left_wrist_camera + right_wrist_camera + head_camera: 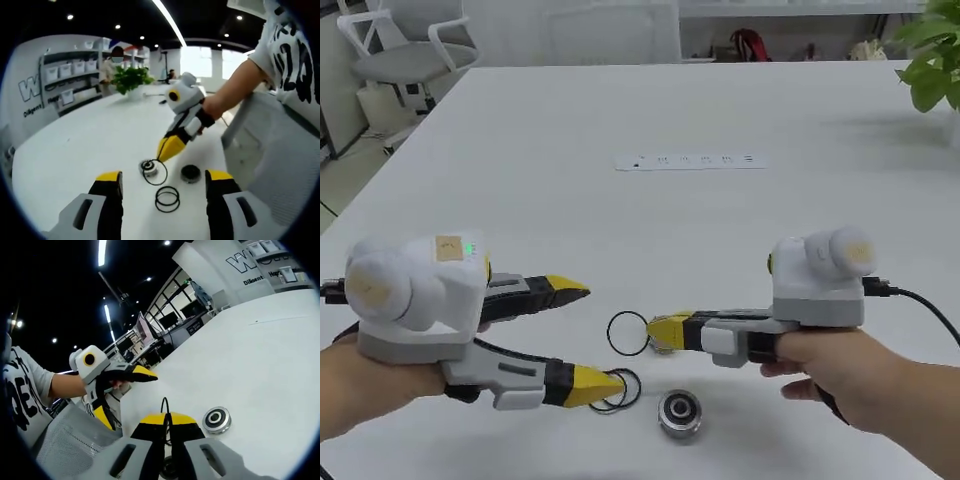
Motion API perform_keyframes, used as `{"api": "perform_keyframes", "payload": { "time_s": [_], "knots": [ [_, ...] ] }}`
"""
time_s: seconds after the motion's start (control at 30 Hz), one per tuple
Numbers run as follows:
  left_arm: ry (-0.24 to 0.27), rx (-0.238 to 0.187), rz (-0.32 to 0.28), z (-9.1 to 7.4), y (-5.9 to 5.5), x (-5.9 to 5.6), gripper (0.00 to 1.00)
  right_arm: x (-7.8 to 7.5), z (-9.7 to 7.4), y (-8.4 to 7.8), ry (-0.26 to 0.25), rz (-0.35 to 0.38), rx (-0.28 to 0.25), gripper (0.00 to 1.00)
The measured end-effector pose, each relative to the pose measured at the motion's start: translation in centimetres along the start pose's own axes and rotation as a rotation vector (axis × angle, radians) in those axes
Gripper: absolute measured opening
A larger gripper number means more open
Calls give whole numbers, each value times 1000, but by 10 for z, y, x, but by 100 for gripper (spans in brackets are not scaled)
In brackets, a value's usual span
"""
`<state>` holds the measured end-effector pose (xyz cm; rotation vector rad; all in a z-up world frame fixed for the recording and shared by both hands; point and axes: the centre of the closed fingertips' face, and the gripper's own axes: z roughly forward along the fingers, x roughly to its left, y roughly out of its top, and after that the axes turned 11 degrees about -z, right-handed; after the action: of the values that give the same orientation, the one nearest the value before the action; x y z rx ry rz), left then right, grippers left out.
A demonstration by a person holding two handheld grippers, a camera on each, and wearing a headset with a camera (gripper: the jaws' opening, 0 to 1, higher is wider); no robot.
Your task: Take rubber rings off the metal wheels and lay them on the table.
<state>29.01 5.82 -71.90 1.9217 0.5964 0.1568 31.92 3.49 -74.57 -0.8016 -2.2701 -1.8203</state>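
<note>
Jaws of the right gripper [660, 330] are clamping together on a ring [628, 333]; jaws of the left gripper [592, 336] are standing wide apart, holding nothing.
That ring is sticking out past the yellow tips on edge, just beside a wheel [666, 347] that is sitting partly hidden under them; whether it is hooked on that wheel I cannot tell. Two loose rings [620, 390] are lying overlapped on the table [720, 230], touching the left gripper's nearer tip. Another wheel [680, 412] is resting flat close by, toward the person.
</note>
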Motion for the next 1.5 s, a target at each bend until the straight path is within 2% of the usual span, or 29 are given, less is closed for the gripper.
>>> {"api": "perform_keyframes", "payload": {
  "time_s": [0.3,0.5,0.97,1.2,1.3,1.5],
  "knots": [
    [26,4,-17,-13,-8,3,73,12,11,-17,40,-3,67,0],
    [41,3,-28,-17,-12,5,73,16,19,-31,36,1,117,0],
    [63,28,-33,-24,-24,7,73,12,26,-45,10,-1,178,0],
    [65,29,-36,-25,-25,7,73,9,26,-49,-13,-58,207,0],
    [66,28,-38,-25,-25,7,73,10,25,-49,-14,-75,215,5],
    [65,33,-43,-24,-27,7,72,13,24,-51,-13,-171,234,14]
  ]
}}
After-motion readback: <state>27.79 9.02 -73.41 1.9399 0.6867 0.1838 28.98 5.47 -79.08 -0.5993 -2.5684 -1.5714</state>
